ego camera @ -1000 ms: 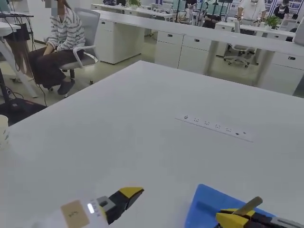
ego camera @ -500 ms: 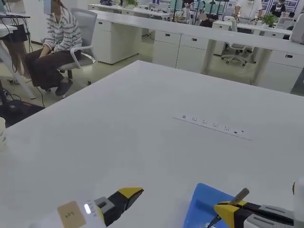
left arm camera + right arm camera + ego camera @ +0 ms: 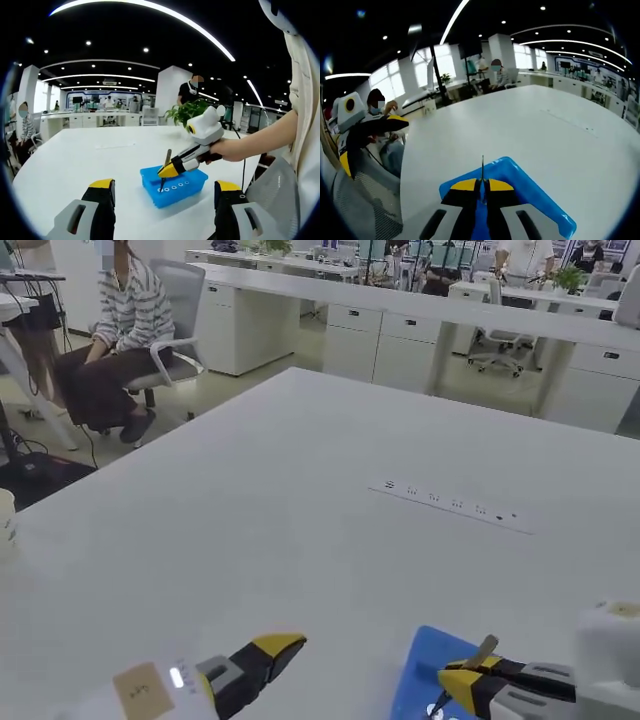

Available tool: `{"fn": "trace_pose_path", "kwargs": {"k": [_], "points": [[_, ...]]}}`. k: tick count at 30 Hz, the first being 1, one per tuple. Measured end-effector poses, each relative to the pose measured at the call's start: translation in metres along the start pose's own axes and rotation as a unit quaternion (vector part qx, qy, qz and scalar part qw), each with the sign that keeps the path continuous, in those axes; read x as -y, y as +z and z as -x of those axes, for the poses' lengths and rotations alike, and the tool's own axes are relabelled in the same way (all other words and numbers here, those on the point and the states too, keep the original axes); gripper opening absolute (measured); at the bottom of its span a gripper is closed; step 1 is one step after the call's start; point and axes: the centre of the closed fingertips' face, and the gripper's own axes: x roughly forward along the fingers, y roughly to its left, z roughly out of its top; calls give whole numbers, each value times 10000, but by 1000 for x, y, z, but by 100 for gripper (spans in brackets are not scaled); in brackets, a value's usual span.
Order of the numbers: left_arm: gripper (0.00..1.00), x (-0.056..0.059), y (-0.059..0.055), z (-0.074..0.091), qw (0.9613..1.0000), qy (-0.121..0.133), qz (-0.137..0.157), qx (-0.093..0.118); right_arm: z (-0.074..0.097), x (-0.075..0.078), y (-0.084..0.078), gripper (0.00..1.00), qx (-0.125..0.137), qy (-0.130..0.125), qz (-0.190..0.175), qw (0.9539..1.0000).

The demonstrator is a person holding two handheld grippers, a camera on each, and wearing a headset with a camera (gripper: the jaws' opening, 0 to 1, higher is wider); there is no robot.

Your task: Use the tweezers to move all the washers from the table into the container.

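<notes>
The blue container (image 3: 192,186) lies on the white table (image 3: 300,500) with several small washers (image 3: 175,187) in a row inside. My right gripper (image 3: 482,186) is shut on thin metal tweezers (image 3: 482,170), whose tips point down into the container (image 3: 535,197). In the left gripper view a hand holds that right gripper (image 3: 172,170) over the tray, tweezers (image 3: 165,167) slanting downward. In the head view the right gripper (image 3: 462,680) and tweezers (image 3: 483,650) hang above the container's (image 3: 412,680) near edge. My left gripper (image 3: 270,650) stands open to the left, jaws wide apart (image 3: 165,184), holding nothing.
A flush socket strip (image 3: 450,505) runs across the table's far right part. A white cup (image 3: 5,518) stands at the left edge. Beyond the table a person sits on an office chair (image 3: 125,325), with desks behind. A potted plant (image 3: 187,112) stands past the container.
My right gripper has moved left over the container with the tweezers, which now stand steeper. The left gripper has barely moved.
</notes>
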Motion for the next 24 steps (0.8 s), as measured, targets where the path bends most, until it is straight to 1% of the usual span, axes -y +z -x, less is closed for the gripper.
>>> {"fn": "trace_pose_path", "kwargs": {"k": [3, 7, 9, 13, 18, 21, 24], "points": [[82, 1, 0, 0, 10000, -23, 18, 14, -3, 0, -2, 3, -74, -11, 103, 9999], [82, 2, 5, 1, 9998, -66, 134, 161, -6, -2, -4, 3, -119, 29, 207, 9997], [82, 1, 6, 1, 9997, -57, 152, 174, -7, -3, -3, 3, -108, 45, 230, 9997], [80, 2, 4, 0, 9997, -96, 165, 126, -10, -3, -2, 3, -107, 79, 258, 9996], [78, 4, 3, 0, 9996, -156, 235, 85, -11, -7, -1, 3, -133, 188, 365, 9991], [78, 5, 2, 0, 9993, -213, 306, 65, -11, -7, -1, 4, -133, 181, 372, 9991], [77, 8, 0, -1, 9993, -267, 263, -14, -10, -6, -1, 4, -114, 161, 347, 9992]]}}
